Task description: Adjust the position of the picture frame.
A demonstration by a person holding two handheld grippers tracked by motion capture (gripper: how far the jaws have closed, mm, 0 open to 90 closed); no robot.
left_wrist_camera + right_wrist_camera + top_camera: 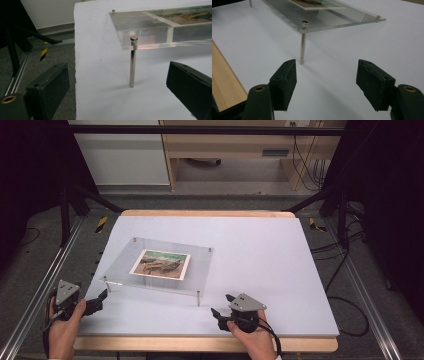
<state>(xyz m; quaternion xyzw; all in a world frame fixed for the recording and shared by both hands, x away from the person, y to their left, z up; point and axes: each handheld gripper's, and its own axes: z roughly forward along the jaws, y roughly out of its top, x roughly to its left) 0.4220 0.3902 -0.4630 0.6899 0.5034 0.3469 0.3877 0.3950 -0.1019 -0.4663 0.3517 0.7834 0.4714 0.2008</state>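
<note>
A clear frame (158, 265) on four posts is shown left of centre, up and right of the wide-open, empty left gripper (103, 296), which lies nearer it than the equally open right gripper (220, 306).

- Clear acrylic frame (160, 265), raised on thin metal legs, stands left of the table's centre; low open space runs beneath it.
- Front-left leg (133, 62) stands at 12 o'clock of the left gripper (99, 301), between its spread jaws.
- Front-right leg (303, 42) stands at 11 o'clock of the right gripper (220, 307).
- White table sheet (260, 260) from 12 to 3 o'clock lies bare.
</note>
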